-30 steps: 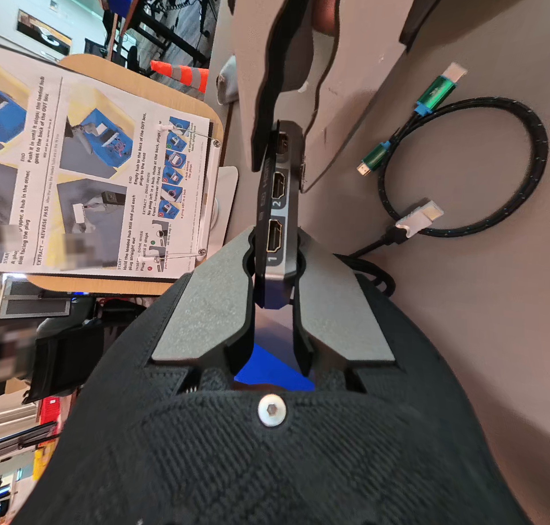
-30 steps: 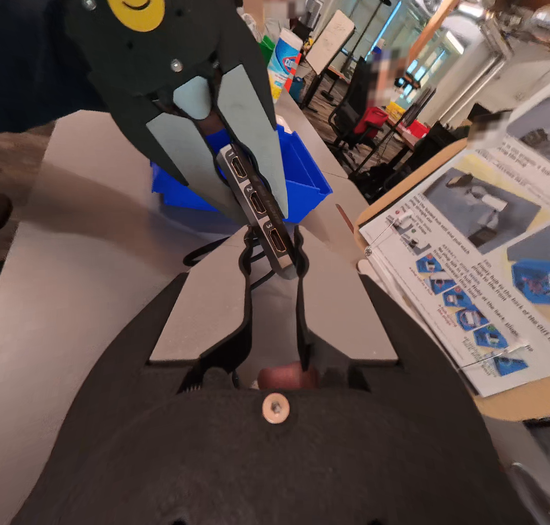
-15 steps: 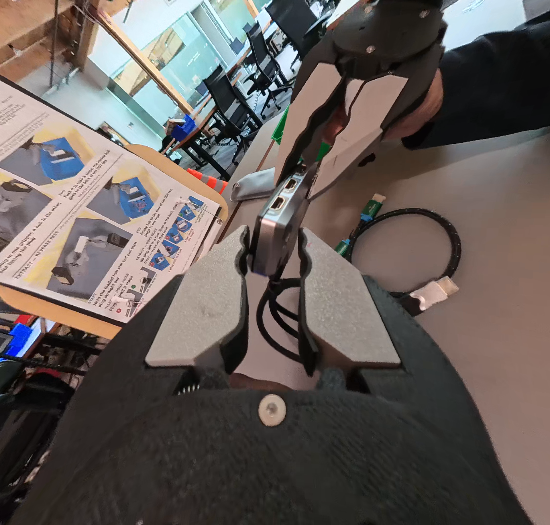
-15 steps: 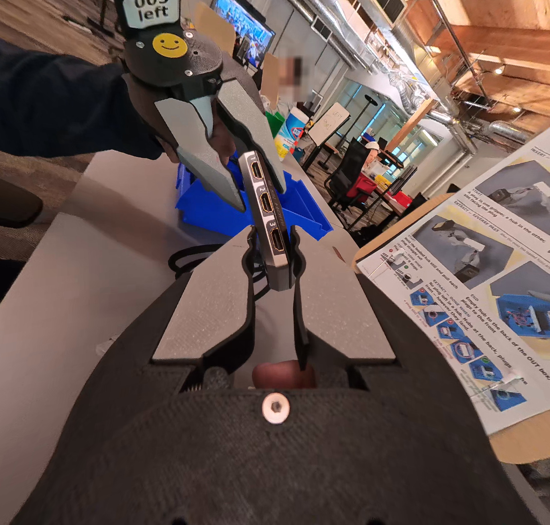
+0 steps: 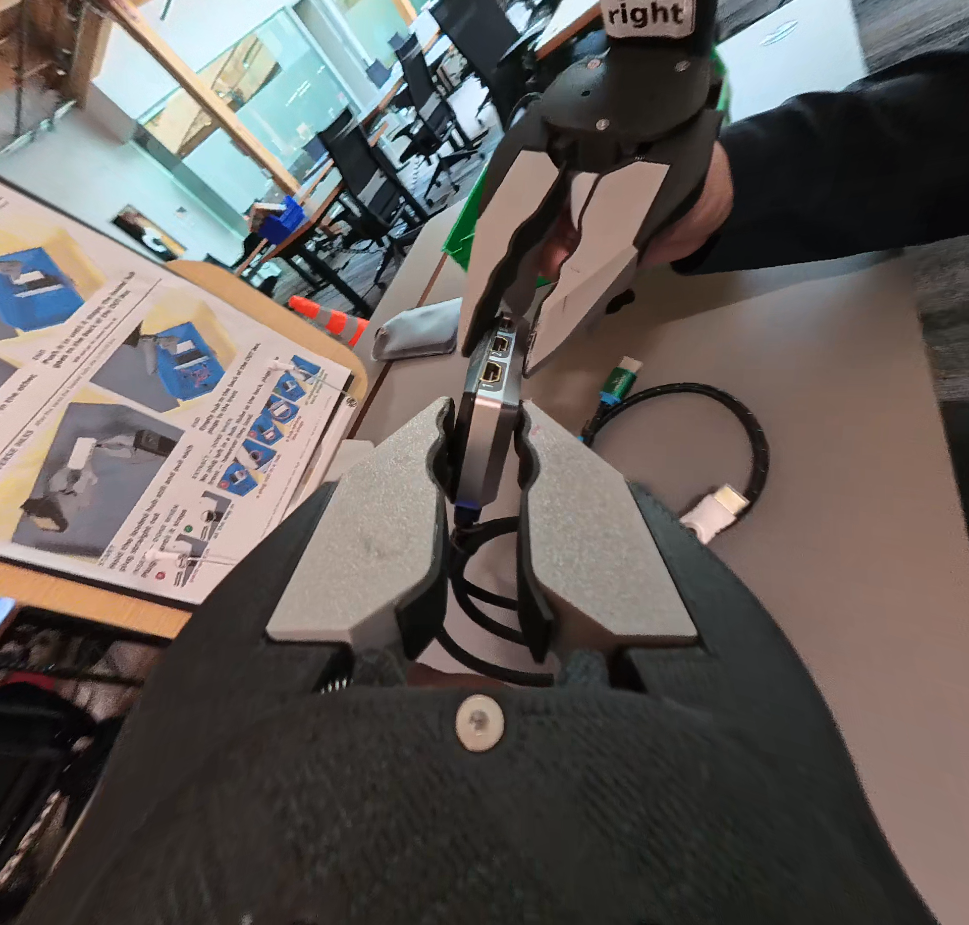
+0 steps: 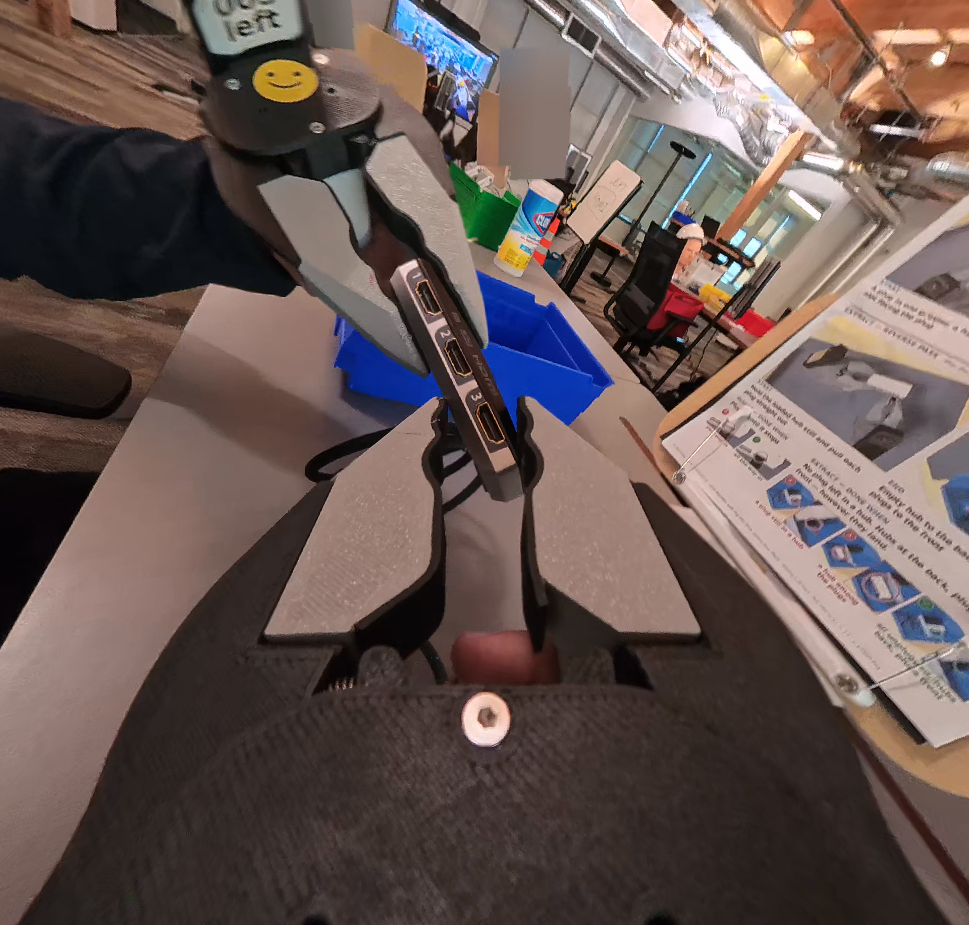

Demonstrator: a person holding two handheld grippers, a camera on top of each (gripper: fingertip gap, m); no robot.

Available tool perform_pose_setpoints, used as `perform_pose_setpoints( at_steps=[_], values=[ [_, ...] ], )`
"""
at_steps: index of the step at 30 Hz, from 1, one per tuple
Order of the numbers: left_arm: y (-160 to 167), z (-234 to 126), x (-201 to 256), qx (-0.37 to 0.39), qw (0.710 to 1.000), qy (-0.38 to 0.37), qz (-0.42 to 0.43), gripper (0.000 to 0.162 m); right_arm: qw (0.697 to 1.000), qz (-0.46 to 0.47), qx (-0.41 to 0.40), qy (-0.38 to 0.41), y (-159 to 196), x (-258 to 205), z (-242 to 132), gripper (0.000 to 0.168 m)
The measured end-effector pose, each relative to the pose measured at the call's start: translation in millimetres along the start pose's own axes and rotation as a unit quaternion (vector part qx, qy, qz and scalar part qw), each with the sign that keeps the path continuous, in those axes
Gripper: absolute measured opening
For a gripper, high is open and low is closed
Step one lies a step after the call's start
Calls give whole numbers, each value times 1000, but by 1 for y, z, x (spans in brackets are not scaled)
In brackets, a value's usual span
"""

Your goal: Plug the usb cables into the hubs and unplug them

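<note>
Hub (image 5: 490,428) ends clamped: left gripper (image 5: 485,417), right gripper (image 6: 480,417).

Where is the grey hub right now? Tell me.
In both wrist views the grey hub hangs above the table, one end in the left gripper, the other in the right gripper.

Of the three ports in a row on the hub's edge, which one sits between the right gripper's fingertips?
The end port of the grey hub, nearest the right gripper; the other two lie toward the left gripper.

Each wrist camera looks forward along its own fingers, close above the grey table (image 5: 818,354). They face one another, sharing the hub (image 5: 485,449) (image 6: 461,375) between them.
</note>
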State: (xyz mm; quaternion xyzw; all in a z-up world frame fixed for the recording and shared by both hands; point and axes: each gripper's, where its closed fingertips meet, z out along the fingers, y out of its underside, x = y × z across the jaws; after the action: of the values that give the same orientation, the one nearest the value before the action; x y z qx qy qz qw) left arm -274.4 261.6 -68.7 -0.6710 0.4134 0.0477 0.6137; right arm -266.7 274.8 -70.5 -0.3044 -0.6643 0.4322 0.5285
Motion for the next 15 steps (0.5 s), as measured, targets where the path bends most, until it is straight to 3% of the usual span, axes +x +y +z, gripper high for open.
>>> perform_pose_setpoints(
  at_steps=[1, 6, 12, 15],
  values=[
    [2, 2, 0, -9, 1000, -15, 6, 21, 1000, 11, -7, 0, 3, 2, 0, 24],
    [10, 8, 1, -45, 997, -55, 31, 21, 999, 29, -26, 1, 16, 3, 3, 24],
    [11, 4, 3, -32, 999, -23, -20, 21, 997, 80, -1, -20, 18, -1, 9, 28],
    [21, 4, -2, -68, 997, -41, -5, 18, 990, 131, -42, 7, 29, 10, 12, 34]
  ],
)
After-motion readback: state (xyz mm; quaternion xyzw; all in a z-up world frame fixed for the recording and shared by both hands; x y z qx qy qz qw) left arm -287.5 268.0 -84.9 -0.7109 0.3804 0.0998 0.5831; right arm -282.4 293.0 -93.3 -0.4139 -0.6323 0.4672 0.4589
